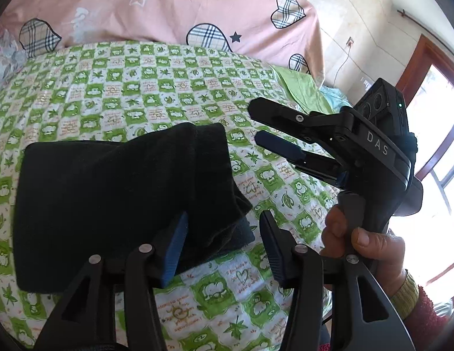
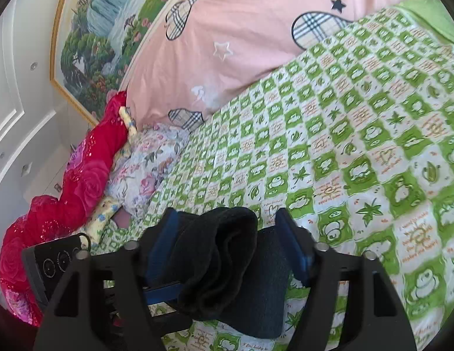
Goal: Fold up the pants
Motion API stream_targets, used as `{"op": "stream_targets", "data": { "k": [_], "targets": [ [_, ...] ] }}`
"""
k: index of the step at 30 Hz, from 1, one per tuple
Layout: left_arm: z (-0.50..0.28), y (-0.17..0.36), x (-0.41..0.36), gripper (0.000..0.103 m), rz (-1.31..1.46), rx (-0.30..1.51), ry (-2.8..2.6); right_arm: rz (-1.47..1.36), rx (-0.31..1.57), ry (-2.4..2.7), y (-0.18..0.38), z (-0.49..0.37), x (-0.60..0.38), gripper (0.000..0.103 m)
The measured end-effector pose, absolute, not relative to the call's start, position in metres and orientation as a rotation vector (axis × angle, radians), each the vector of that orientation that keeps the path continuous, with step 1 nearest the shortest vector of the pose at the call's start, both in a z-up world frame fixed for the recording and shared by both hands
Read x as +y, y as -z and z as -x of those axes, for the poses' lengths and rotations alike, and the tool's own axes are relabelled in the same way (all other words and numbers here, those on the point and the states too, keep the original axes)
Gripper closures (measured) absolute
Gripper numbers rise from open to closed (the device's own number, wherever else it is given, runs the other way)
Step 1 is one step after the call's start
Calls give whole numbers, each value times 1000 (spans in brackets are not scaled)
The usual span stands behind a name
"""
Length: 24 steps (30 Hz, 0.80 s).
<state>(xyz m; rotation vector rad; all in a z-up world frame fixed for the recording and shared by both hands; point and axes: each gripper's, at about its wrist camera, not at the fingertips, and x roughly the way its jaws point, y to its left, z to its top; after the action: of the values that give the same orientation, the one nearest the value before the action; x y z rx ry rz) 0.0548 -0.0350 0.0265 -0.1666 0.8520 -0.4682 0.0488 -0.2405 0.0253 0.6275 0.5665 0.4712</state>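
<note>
The black pants (image 1: 115, 193) lie folded in a thick bundle on the green checked bedsheet (image 1: 139, 93). My left gripper (image 1: 224, 245) is open, its left finger over the bundle's near right corner, its right finger over the sheet. My right gripper (image 1: 253, 122) shows in the left wrist view, open, hovering just right of the bundle's far corner, held by a hand (image 1: 364, 242). In the right wrist view the pants (image 2: 227, 266) lie between the open fingers of my right gripper (image 2: 227, 228), not clamped.
A pink quilt (image 1: 168, 8) with plaid hearts lies at the bed's far end. A red floral blanket (image 2: 66, 190) and a flowered pillow (image 2: 151, 169) lie along one side. A window and door frame (image 1: 431, 117) stand at the right.
</note>
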Motion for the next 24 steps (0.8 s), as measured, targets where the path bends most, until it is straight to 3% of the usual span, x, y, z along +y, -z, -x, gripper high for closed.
{"op": "stream_targets", "data": {
  "k": [12, 17, 24],
  "targets": [
    [-39, -42, 39, 41, 307, 816, 324, -535, 610, -369, -44, -34, -203, 24],
    [-38, -43, 76, 39, 364, 813, 244, -472, 661, -263, -44, -37, -184, 12],
    [-41, -37, 125, 32, 462, 811, 159, -467, 733, -208, -32, -45, -169, 10]
  ]
}}
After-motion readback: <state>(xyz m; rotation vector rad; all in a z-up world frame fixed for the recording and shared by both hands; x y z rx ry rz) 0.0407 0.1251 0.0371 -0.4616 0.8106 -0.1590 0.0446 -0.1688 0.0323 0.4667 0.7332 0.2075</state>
